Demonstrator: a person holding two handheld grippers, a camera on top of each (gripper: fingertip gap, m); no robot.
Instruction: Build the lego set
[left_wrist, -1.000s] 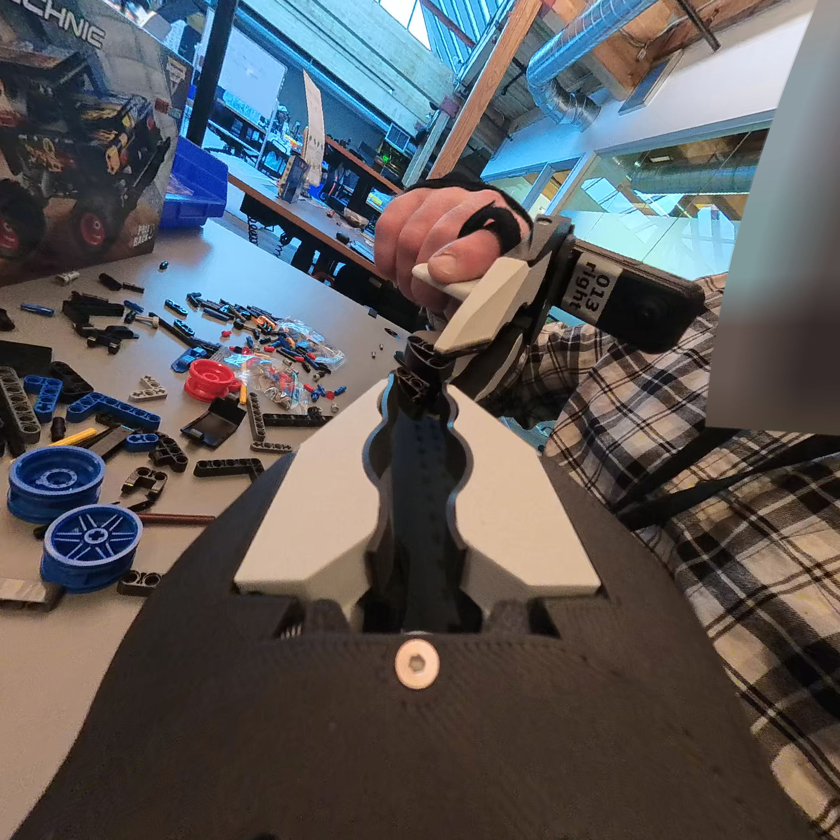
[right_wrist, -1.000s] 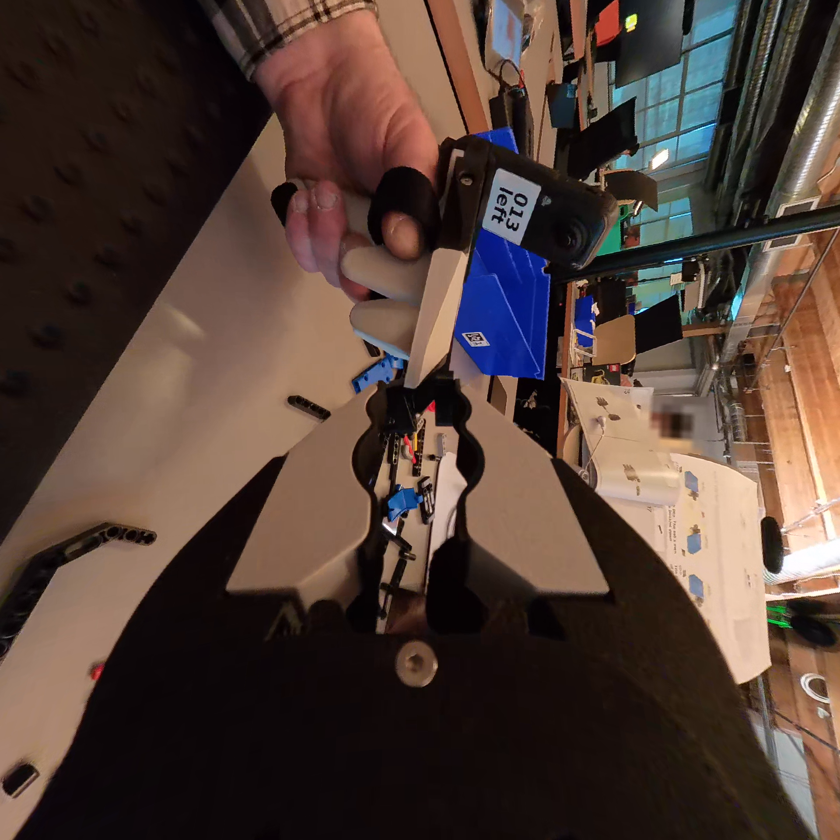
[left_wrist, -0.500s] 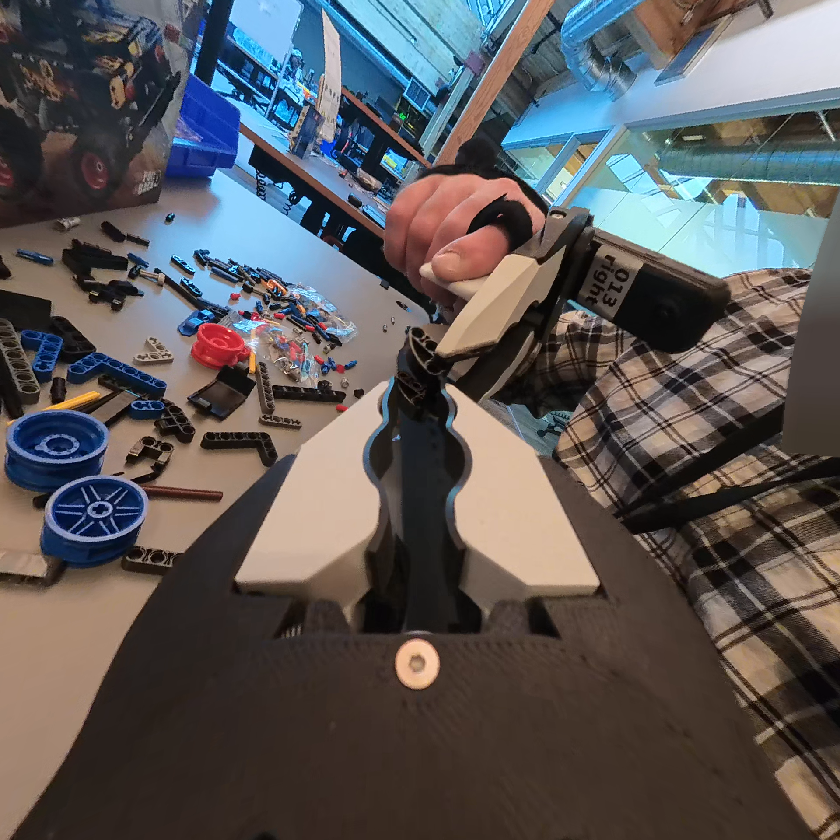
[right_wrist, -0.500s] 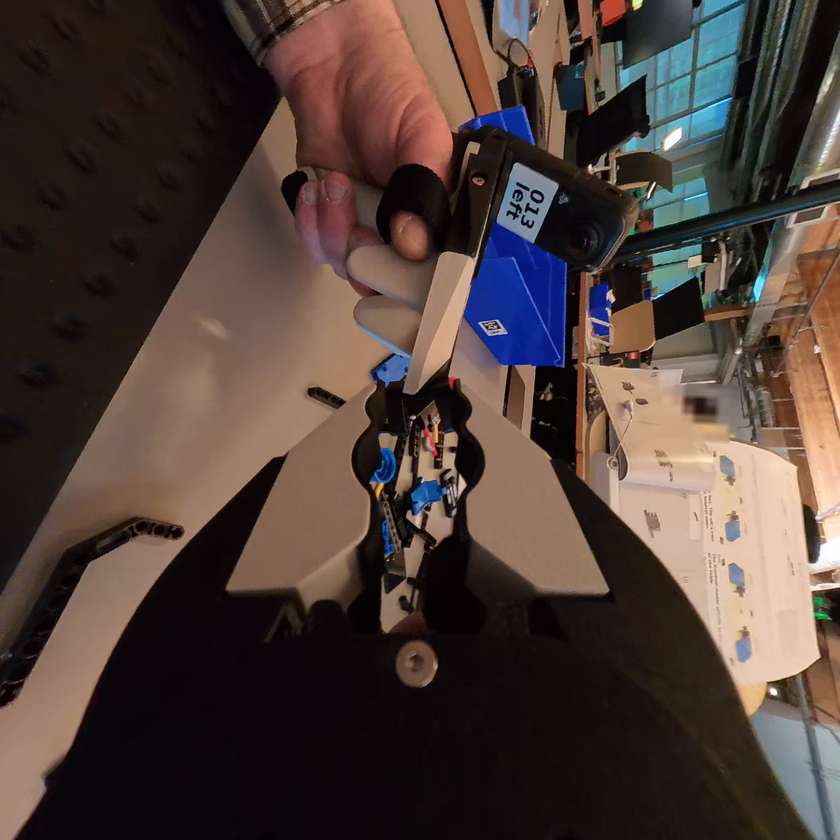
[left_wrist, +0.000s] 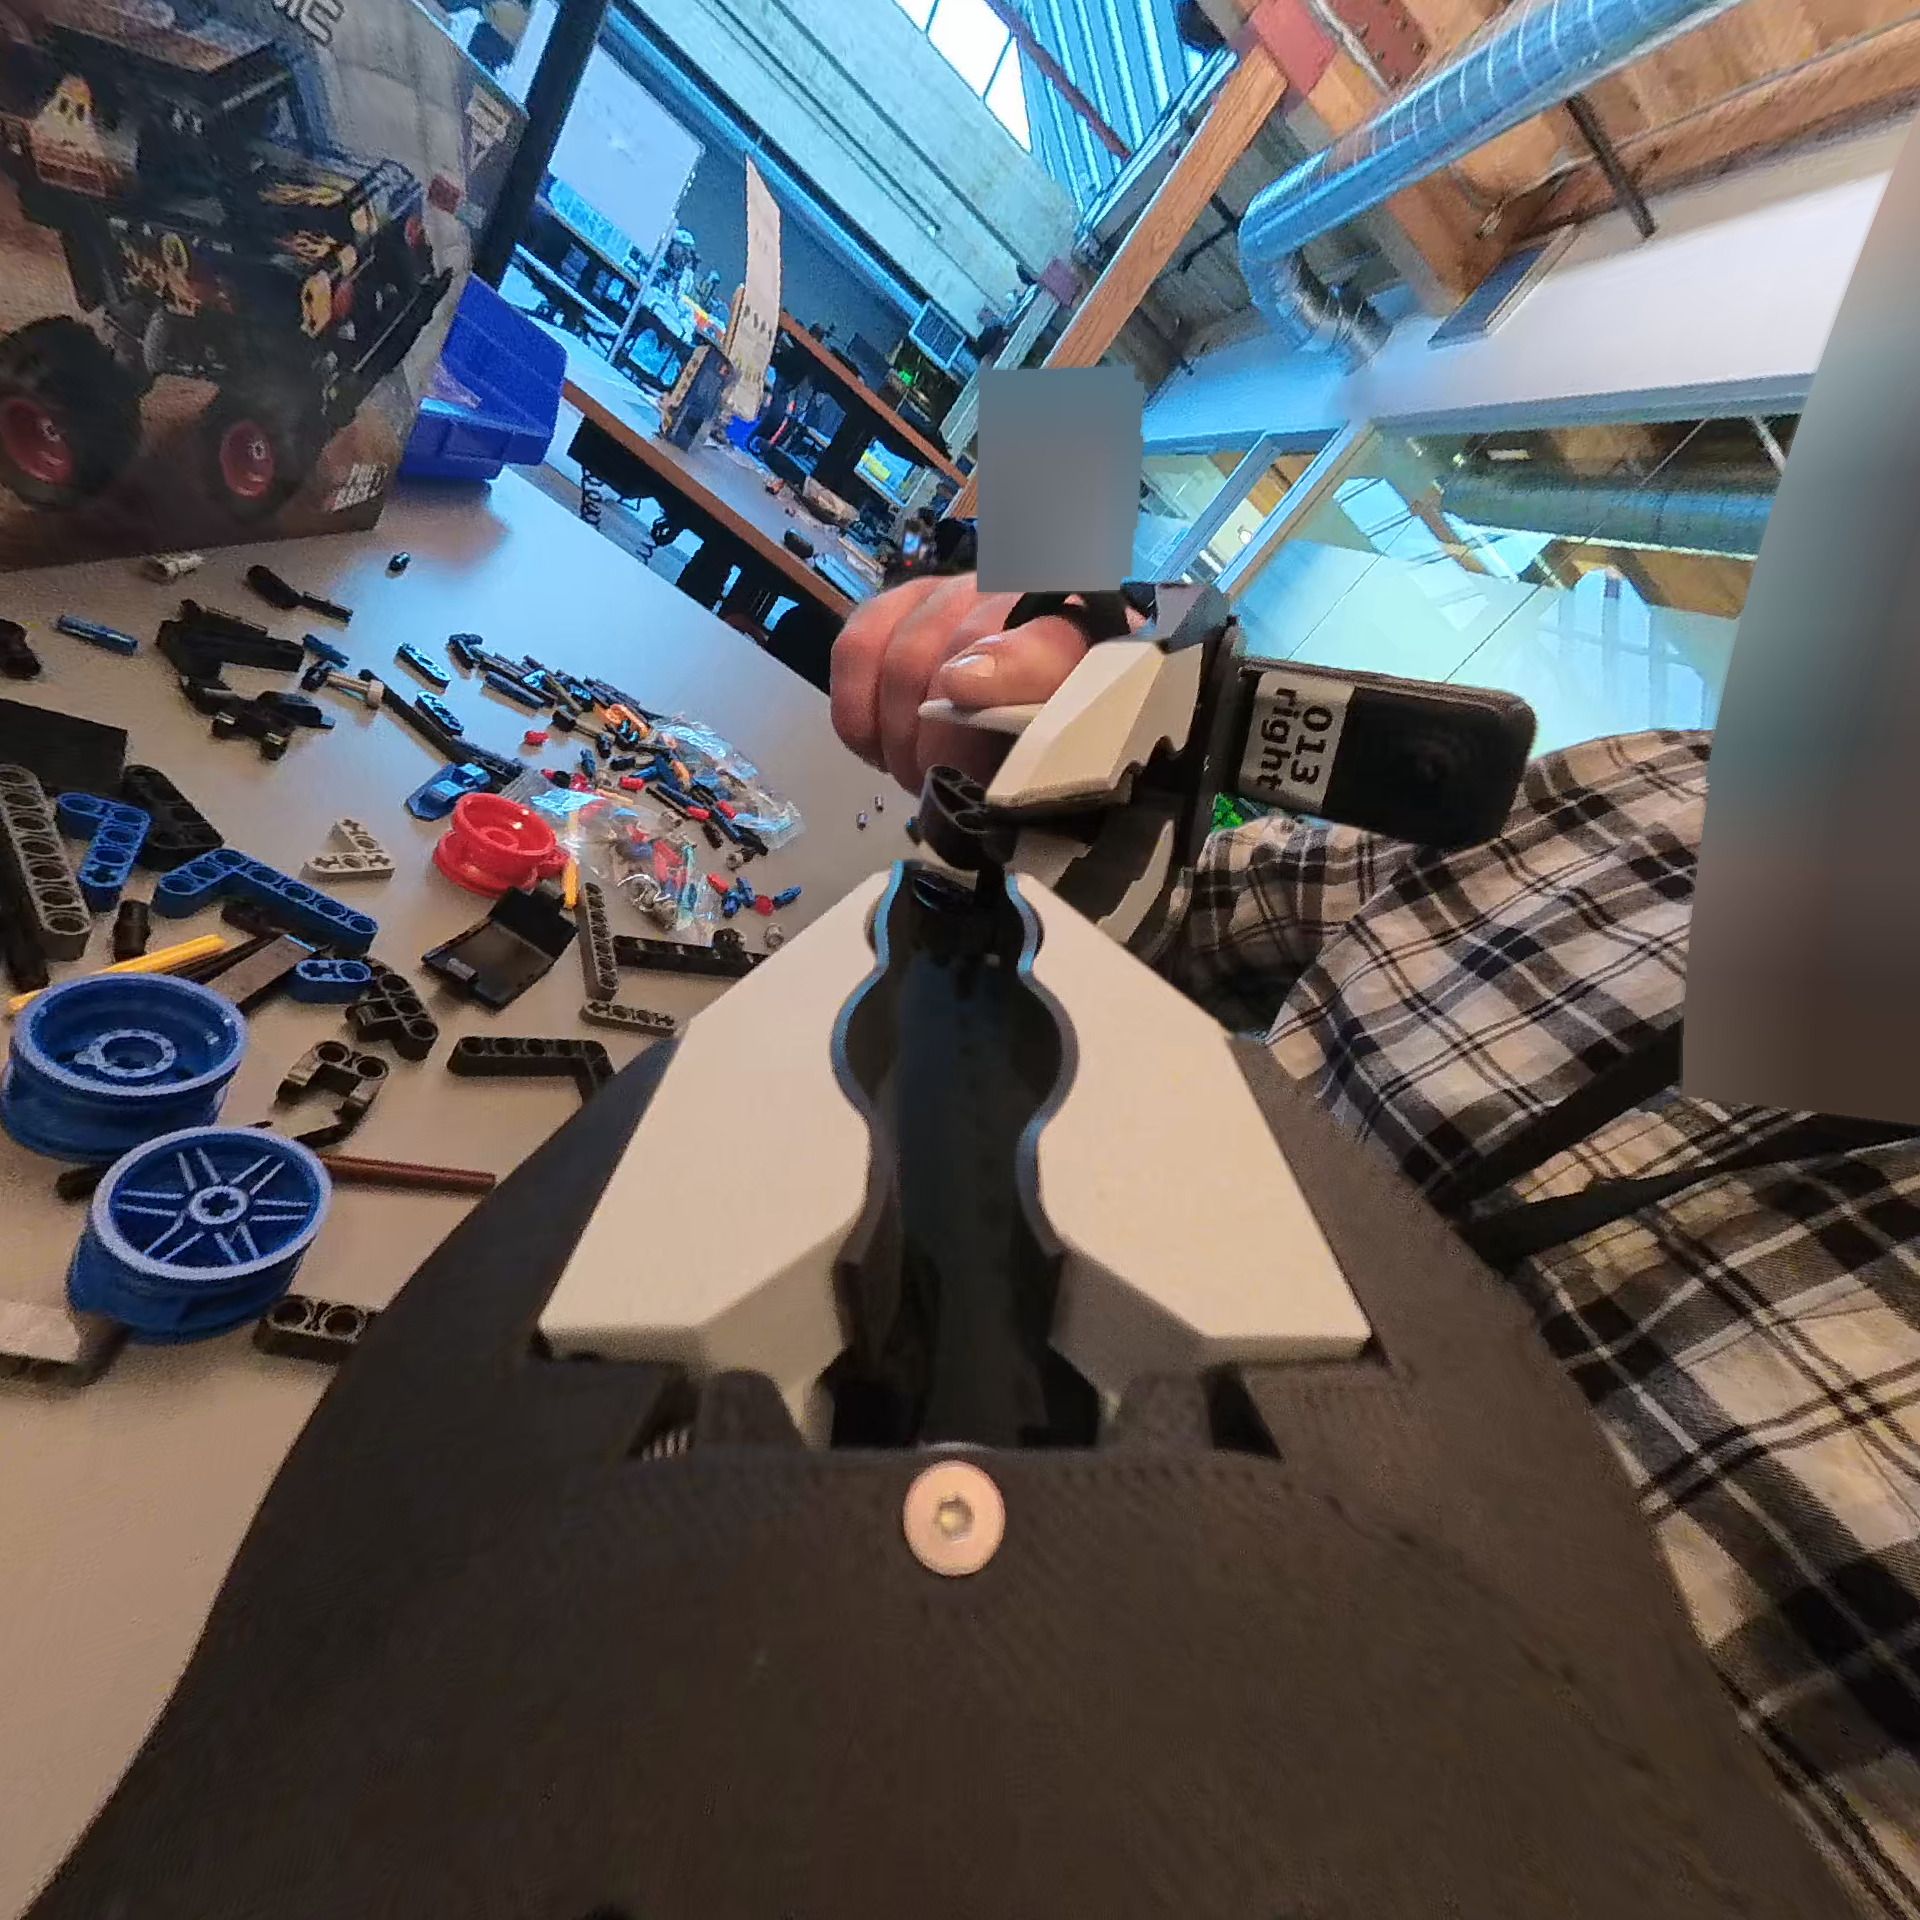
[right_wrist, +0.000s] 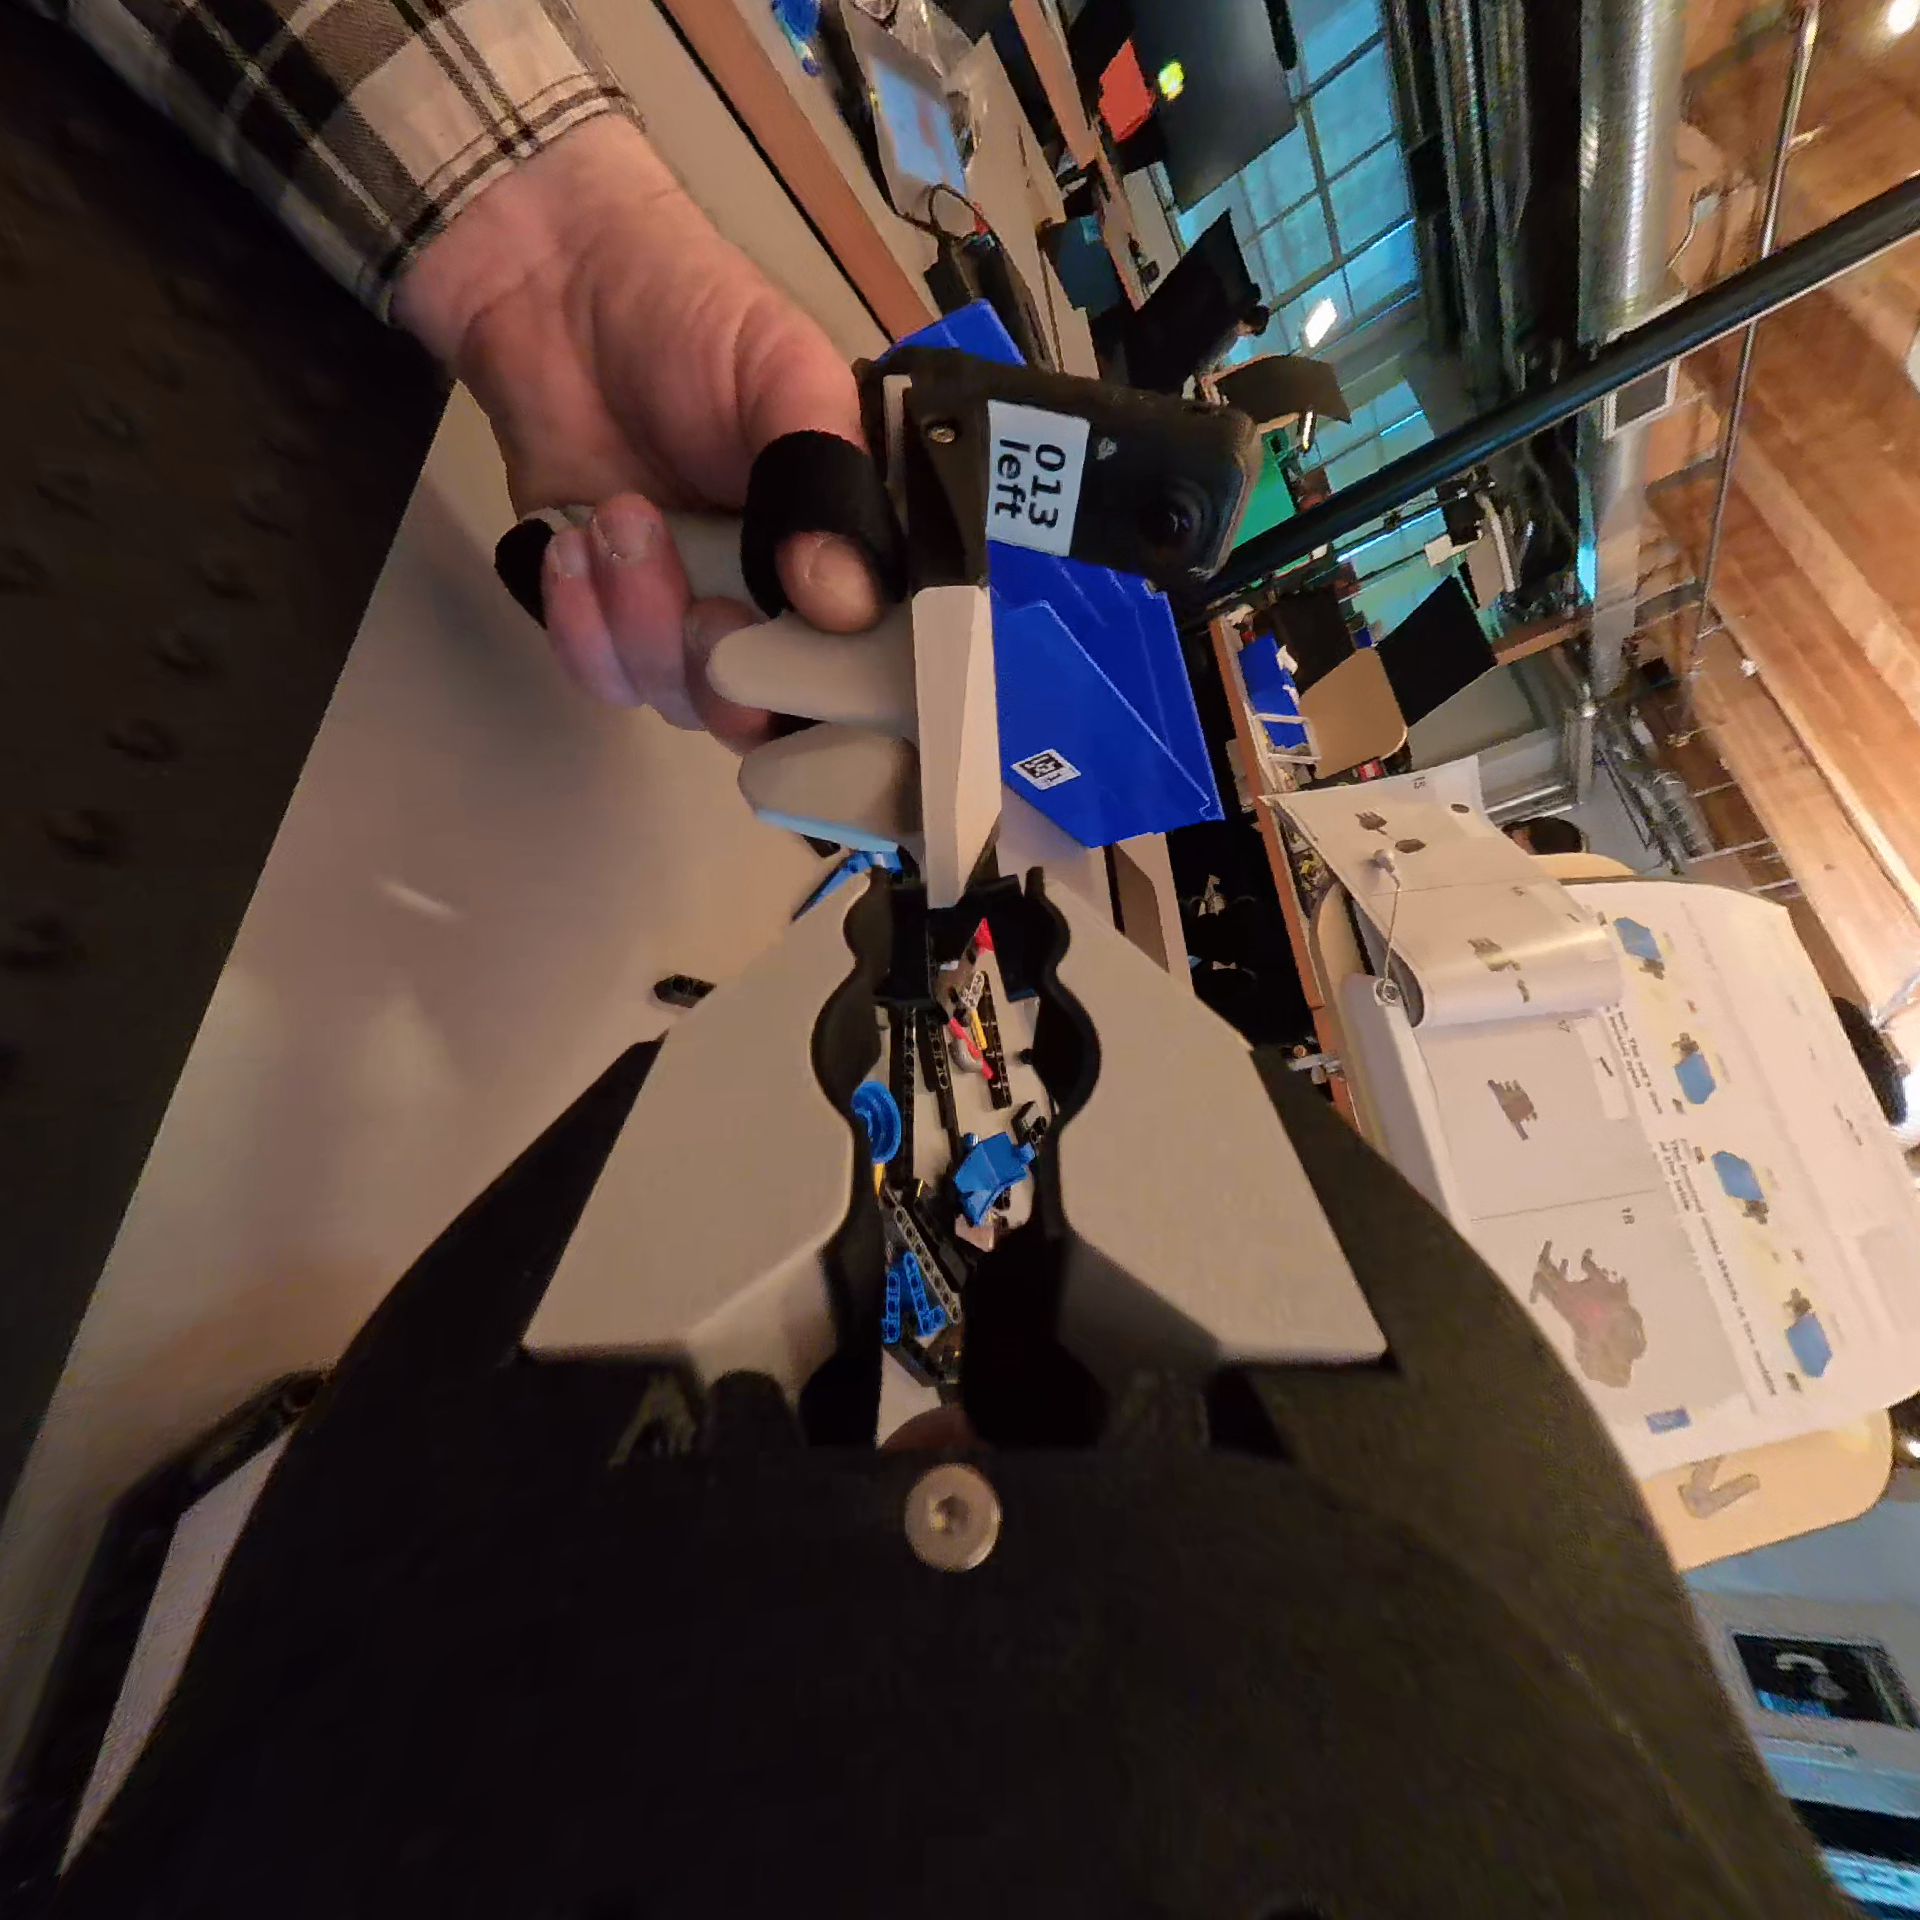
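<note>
Two grippers meet tip to tip above the near edge of the grey table (left_wrist: 644, 634). From the left wrist view, the left gripper (left_wrist: 954, 902) is clenched on a small black lego piece (left_wrist: 940, 896) at its fingertips, and the right gripper (left_wrist: 977, 821), held by a hand (left_wrist: 914, 675) farther off, pinches a black connector (left_wrist: 954, 805) with round holes that sits right on top of that piece. In the right wrist view the right gripper (right_wrist: 958, 906) has its jaws nearly together on the black part (right_wrist: 902, 940), and the left gripper's grey finger (right_wrist: 956, 748) comes down into the same spot; how the two parts join is hidden.

On the left of the table lie loose lego parts: two blue wheel rims (left_wrist: 197, 1226), a red rim (left_wrist: 497, 844), blue and black beams (left_wrist: 265, 899), and clear bags of small pins (left_wrist: 665, 831). A box picturing a monster truck (left_wrist: 197, 270) stands at the far left, with a blue bin (left_wrist: 488, 400) behind it. An open instruction booklet (right_wrist: 1621, 1132) lies to the right in the right wrist view.
</note>
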